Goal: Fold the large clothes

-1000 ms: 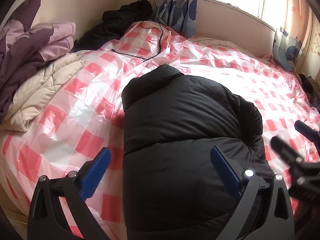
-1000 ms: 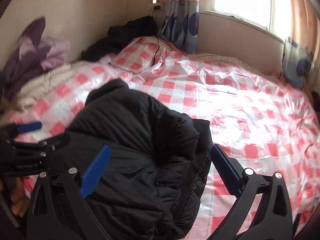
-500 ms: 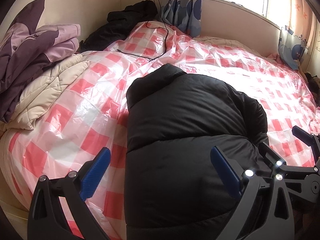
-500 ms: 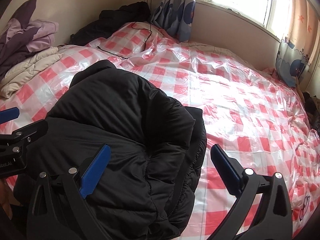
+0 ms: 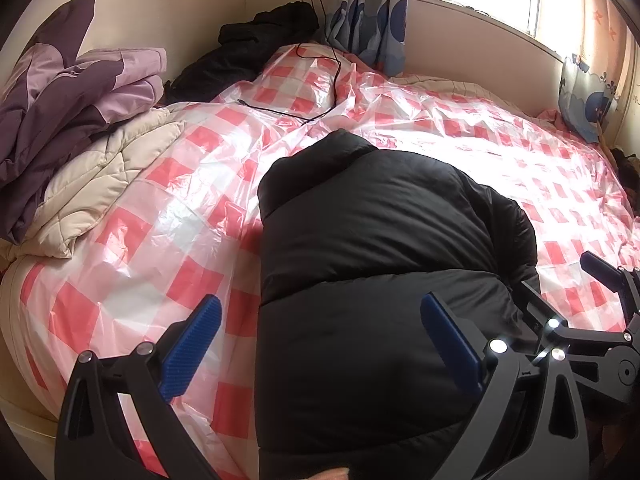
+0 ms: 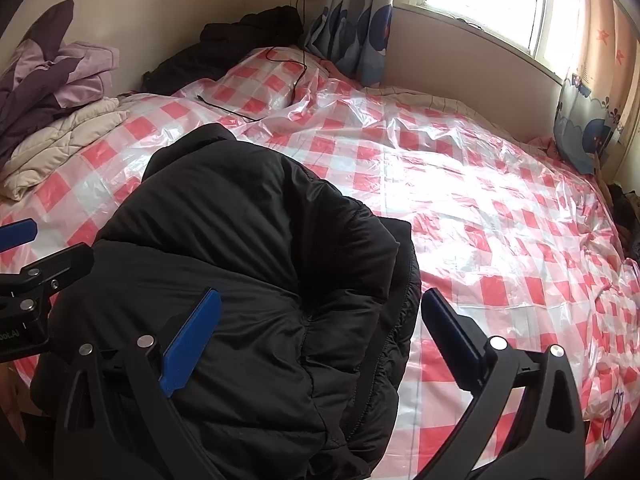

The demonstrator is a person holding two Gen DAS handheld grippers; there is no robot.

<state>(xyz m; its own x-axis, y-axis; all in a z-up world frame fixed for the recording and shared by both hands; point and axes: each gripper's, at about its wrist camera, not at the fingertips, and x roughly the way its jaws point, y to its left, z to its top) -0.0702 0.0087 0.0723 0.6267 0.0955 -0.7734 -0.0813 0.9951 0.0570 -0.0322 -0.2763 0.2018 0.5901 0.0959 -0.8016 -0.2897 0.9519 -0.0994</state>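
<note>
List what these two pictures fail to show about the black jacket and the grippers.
- Black jacket: its near edge runs off the bottom of both views, behind the gripper frames.
- Jacket's sleeves: tucked under the folds, not traceable.
- Left gripper: open above the jacket; contact cannot be told.
- Right gripper: open; the same doubt.
- Bed cover: hidden beneath the jacket.

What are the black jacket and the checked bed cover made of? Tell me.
Black puffer jacket: seemingly smooth nylon-like shell over padding, judging by its puffy quilted seams and faint sheen. Red-and-white checked cover: apparently thin plastic film, given its glossy glare and crinkles.
</note>
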